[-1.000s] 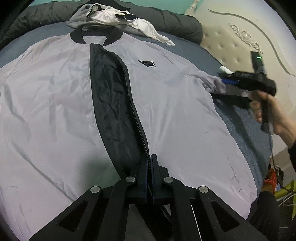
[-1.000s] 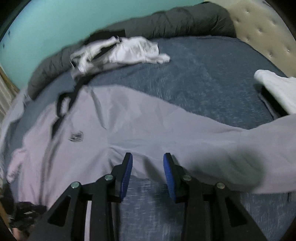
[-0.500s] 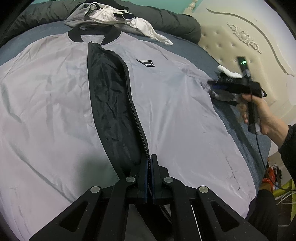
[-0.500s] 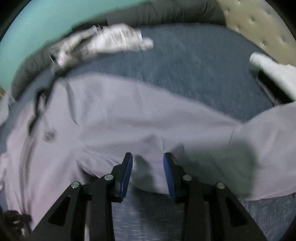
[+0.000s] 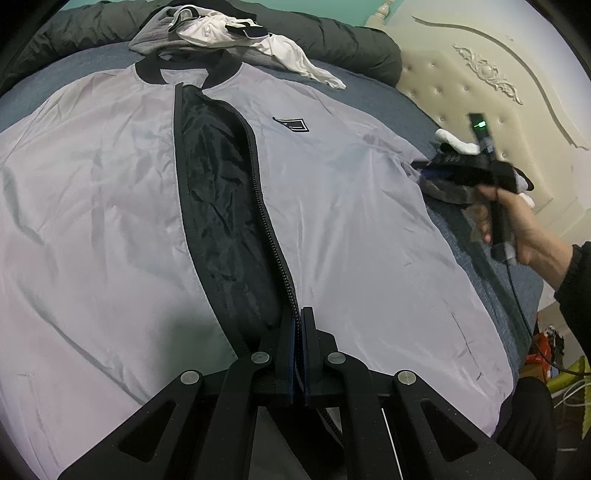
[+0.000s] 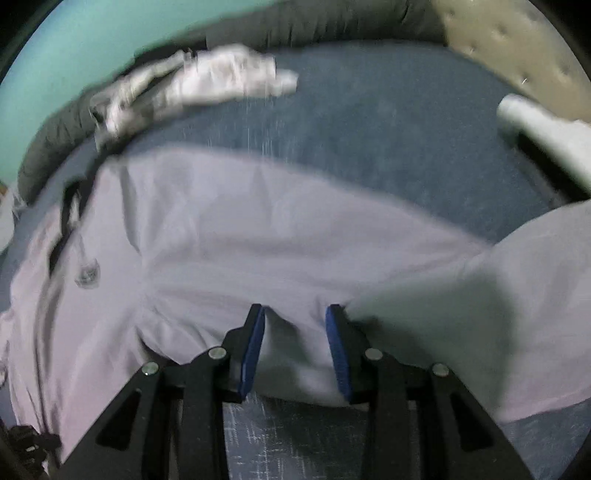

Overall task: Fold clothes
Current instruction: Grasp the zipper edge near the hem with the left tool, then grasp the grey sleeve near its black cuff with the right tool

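Observation:
A light grey jacket (image 5: 369,229) with a black collar, black lining and an open zipper lies face up on a blue bed (image 5: 388,107). My left gripper (image 5: 298,321) is shut on the zipper edge near the jacket's hem. My right gripper (image 6: 295,317) is open, its blue pads either side of the grey fabric (image 6: 258,251) where the right sleeve joins the body. It also shows in the left wrist view (image 5: 436,173), held by a hand at the jacket's right sleeve.
A pile of white and grey clothes (image 5: 229,33) lies beyond the collar against a dark rolled duvet (image 5: 351,44). A folded white item (image 6: 546,129) sits near the cream tufted headboard (image 5: 498,81). Clutter lies on the floor at the right.
My right gripper has moved in along the sleeve toward the jacket's body, and grey fabric now sits between its open pads. My left gripper has stayed shut in place.

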